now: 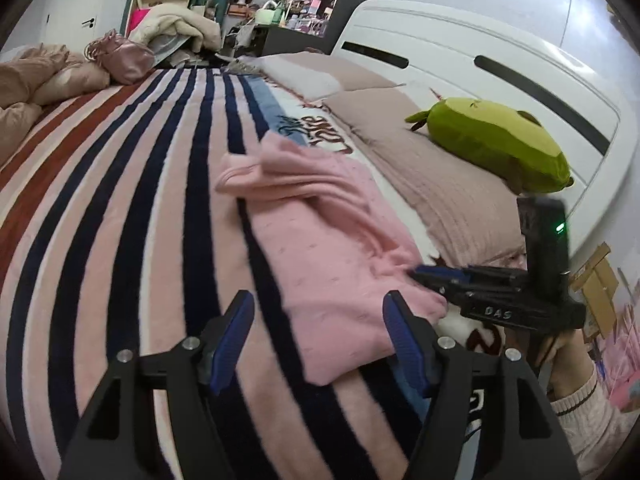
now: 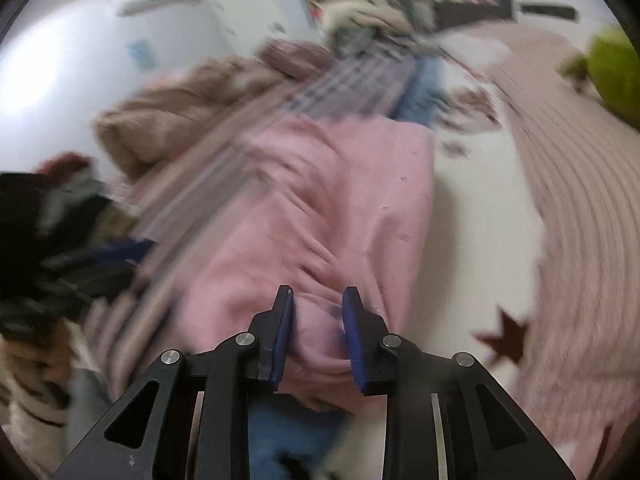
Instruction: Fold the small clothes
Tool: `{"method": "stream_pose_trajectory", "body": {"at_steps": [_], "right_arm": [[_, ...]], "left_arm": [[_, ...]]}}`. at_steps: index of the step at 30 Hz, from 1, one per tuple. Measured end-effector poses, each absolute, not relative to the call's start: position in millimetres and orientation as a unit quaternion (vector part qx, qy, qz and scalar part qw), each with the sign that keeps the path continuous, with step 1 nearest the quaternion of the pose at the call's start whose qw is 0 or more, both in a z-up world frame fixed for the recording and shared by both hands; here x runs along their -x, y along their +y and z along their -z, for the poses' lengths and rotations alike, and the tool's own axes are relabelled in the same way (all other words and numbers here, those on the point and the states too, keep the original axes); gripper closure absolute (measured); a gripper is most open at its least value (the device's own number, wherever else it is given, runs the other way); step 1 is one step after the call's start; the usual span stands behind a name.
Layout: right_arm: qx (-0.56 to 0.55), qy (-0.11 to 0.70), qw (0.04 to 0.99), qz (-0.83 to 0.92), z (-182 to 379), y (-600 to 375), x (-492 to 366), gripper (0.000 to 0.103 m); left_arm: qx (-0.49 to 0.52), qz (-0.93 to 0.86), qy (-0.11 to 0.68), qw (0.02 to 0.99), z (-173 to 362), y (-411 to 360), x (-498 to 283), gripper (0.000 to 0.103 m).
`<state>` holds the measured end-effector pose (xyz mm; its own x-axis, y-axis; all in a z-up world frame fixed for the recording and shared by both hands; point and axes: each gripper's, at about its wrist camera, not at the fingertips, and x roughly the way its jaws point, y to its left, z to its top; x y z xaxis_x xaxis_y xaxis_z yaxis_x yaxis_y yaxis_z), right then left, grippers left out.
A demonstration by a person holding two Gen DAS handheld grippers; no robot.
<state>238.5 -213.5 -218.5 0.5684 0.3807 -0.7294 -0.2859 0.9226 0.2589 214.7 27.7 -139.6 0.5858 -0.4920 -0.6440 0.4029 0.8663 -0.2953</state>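
Note:
A small pink knitted garment (image 1: 320, 236) lies partly folded on the striped blanket (image 1: 120, 208) of a bed. My left gripper (image 1: 318, 312) is open, hovering just above the garment's near corner, empty. My right gripper (image 1: 416, 274) reaches in from the right at the garment's right edge. In the blurred right wrist view the right gripper (image 2: 318, 300) has its blue pads (image 2: 352, 320) partly closed around a bunched fold of the pink garment (image 2: 332, 208). The left gripper (image 2: 100, 256) shows as a dark blur at the left.
A green plush toy (image 1: 500, 144) lies on the beige pillows (image 1: 432, 168) by the white headboard (image 1: 460, 48). A bundled beige duvet (image 1: 36, 76) and a pink bag (image 1: 124, 56) sit at the far left. Shelves and clutter stand behind the bed.

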Motion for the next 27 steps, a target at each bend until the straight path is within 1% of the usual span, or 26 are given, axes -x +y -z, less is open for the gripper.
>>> {"method": "stream_pose_trajectory", "body": {"at_steps": [3, 6, 7, 8, 9, 10, 11, 12, 13, 14, 16, 18, 19, 20, 22, 24, 27], "right_arm": [[-0.082, 0.436, 0.876, -0.191, 223, -223, -240, 0.083], [-0.055, 0.410, 0.888, -0.202, 195, -215, -242, 0.082], [-0.048, 0.396, 0.892, -0.214, 180, -210, -248, 0.077], [-0.045, 0.391, 0.892, -0.222, 171, -207, -254, 0.065], [-0.041, 0.384, 0.893, -0.233, 157, -200, -262, 0.058], [-0.033, 0.380, 0.893, -0.240, 149, -193, -270, 0.048], [-0.013, 0.380, 0.892, -0.243, 141, -181, -282, 0.042], [0.010, 0.386, 0.889, -0.245, 138, -168, -291, 0.038], [0.033, 0.394, 0.884, -0.248, 139, -156, -302, 0.031], [0.055, 0.403, 0.878, -0.252, 142, -139, -313, 0.028], [0.095, 0.422, 0.866, -0.251, 157, -112, -333, 0.028], [0.131, 0.432, 0.868, -0.209, 174, -91, -349, 0.031], [0.138, 0.436, 0.871, -0.177, 182, -87, -356, 0.039], [0.131, 0.437, 0.876, -0.154, 185, -91, -364, 0.060], [0.074, 0.431, 0.888, -0.139, 181, -113, -376, 0.074], [0.028, 0.420, 0.900, -0.112, 174, -144, -382, 0.079], [-0.013, 0.420, 0.905, -0.069, 175, -195, -389, 0.080]], "left_arm": [[0.050, 0.245, 0.388, 0.887, 149, 28, -223, 0.038], [0.059, 0.239, 0.388, 0.888, 150, 25, -234, 0.038], [0.062, 0.240, 0.386, 0.889, 149, 28, -236, 0.038], [0.063, 0.238, 0.383, 0.890, 148, 31, -236, 0.038], [0.061, 0.233, 0.380, 0.893, 147, 33, -237, 0.038], [0.058, 0.229, 0.379, 0.895, 146, 37, -237, 0.038], [0.056, 0.222, 0.378, 0.897, 145, 41, -239, 0.038], [0.056, 0.217, 0.377, 0.899, 144, 44, -241, 0.038], [0.058, 0.214, 0.375, 0.900, 143, 48, -243, 0.037], [0.061, 0.213, 0.374, 0.901, 142, 51, -244, 0.037], [0.069, 0.210, 0.373, 0.901, 141, 59, -246, 0.037], [0.077, 0.208, 0.373, 0.901, 141, 66, -249, 0.036], [0.080, 0.207, 0.373, 0.901, 141, 67, -250, 0.036], [0.082, 0.208, 0.374, 0.900, 142, 68, -251, 0.036], [0.082, 0.212, 0.375, 0.899, 144, 66, -252, 0.036], [0.077, 0.215, 0.379, 0.897, 146, 63, -254, 0.036], [0.075, 0.224, 0.387, 0.891, 150, 55, -260, 0.036]]}}
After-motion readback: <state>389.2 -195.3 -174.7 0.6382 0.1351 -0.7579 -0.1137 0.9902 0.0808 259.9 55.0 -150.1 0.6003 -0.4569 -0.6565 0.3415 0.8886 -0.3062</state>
